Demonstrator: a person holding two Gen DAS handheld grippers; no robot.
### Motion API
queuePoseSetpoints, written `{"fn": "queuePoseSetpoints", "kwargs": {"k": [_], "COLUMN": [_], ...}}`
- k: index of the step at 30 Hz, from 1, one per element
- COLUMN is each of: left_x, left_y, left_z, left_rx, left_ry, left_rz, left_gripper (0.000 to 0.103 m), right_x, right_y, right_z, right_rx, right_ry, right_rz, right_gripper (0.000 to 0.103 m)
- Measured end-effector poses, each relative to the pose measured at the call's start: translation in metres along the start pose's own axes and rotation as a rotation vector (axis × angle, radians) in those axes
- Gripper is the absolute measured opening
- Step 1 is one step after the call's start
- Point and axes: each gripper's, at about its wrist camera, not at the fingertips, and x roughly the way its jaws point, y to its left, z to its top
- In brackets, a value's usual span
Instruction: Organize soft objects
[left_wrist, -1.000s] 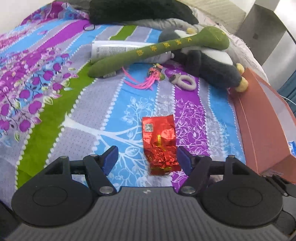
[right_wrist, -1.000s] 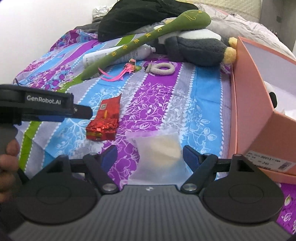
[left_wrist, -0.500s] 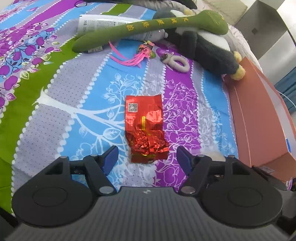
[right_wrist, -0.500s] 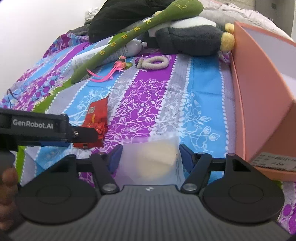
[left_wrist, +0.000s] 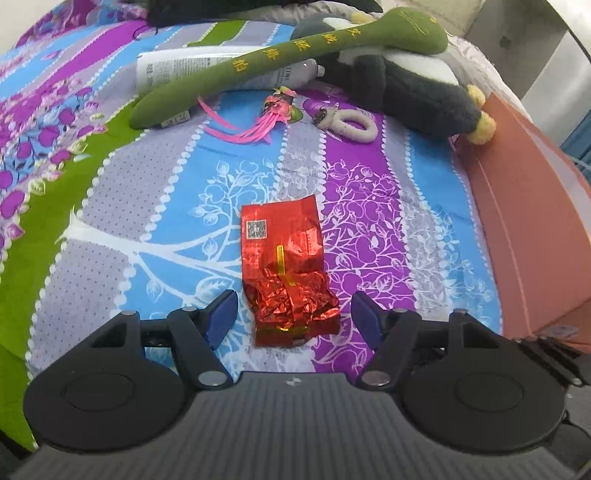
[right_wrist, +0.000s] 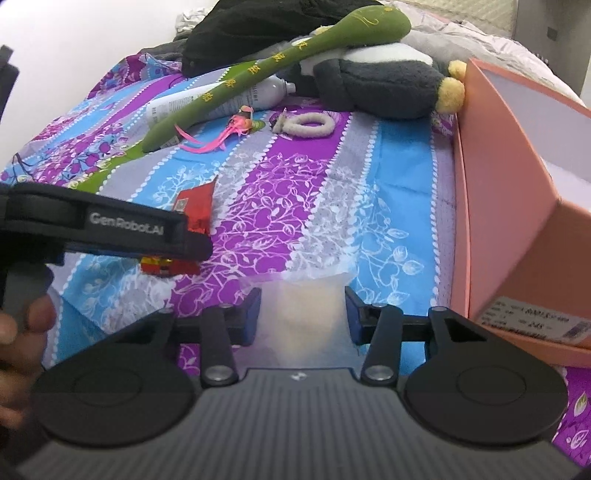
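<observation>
A crinkled red foil packet (left_wrist: 282, 266) lies on the patterned bedspread (left_wrist: 110, 229). My left gripper (left_wrist: 291, 317) stands open around its near end, and neither blue pad touches it. In the right wrist view that left gripper (right_wrist: 199, 245) hovers over the red packet (right_wrist: 195, 203). My right gripper (right_wrist: 303, 314) is closing on a clear bag with white filling (right_wrist: 303, 295), and both pads meet the bag's sides. An open pink box (right_wrist: 517, 221) stands just right of it.
At the far end lie a long green plush stick (left_wrist: 295, 62), a grey and white plush toy (left_wrist: 413, 92), a white tube (left_wrist: 166, 70), a pink tassel (left_wrist: 258, 125) and a white scrunchie (left_wrist: 354, 123). A black garment (right_wrist: 258, 29) is behind them. A hand (right_wrist: 22, 325) holds the left gripper.
My left gripper moved forward and down, bringing the red packet between its fingers. The right gripper's jaws narrowed from wide apart until they meet the clear bag.
</observation>
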Motion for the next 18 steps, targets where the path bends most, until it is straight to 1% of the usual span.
{"fn": "queuePoseSetpoints", "kwargs": {"k": [1,4,8,18], "left_x": [0.001,0.003,0.002,-0.012], "left_y": [-0.002,-0.003,-0.002,0.005], "left_z": [0.0,0.0,0.0,-0.003], "left_rx": [0.012,0.032,0.045,0.022], "left_ry": [-0.003,-0.004,-0.009,-0.01], "left_rz": [0.009,0.031,0.036,0.003], "left_gripper": [0.071,0.064,0.06,0.059], "right_x": [0.0,-0.001,-0.003,-0.014], "right_y": [0.001,0.002,0.004,0.002], "right_z": [0.0,0.001,0.003,0.008], "right_rx": [-0.001,-0.001,-0.01,0.037], "right_ry": [-0.001,0.002,0.001,-0.003], "right_rz": [-0.001,-0.006,-0.014,-0.02], "right_gripper": [0.048,0.048,0.048,0.047]}}
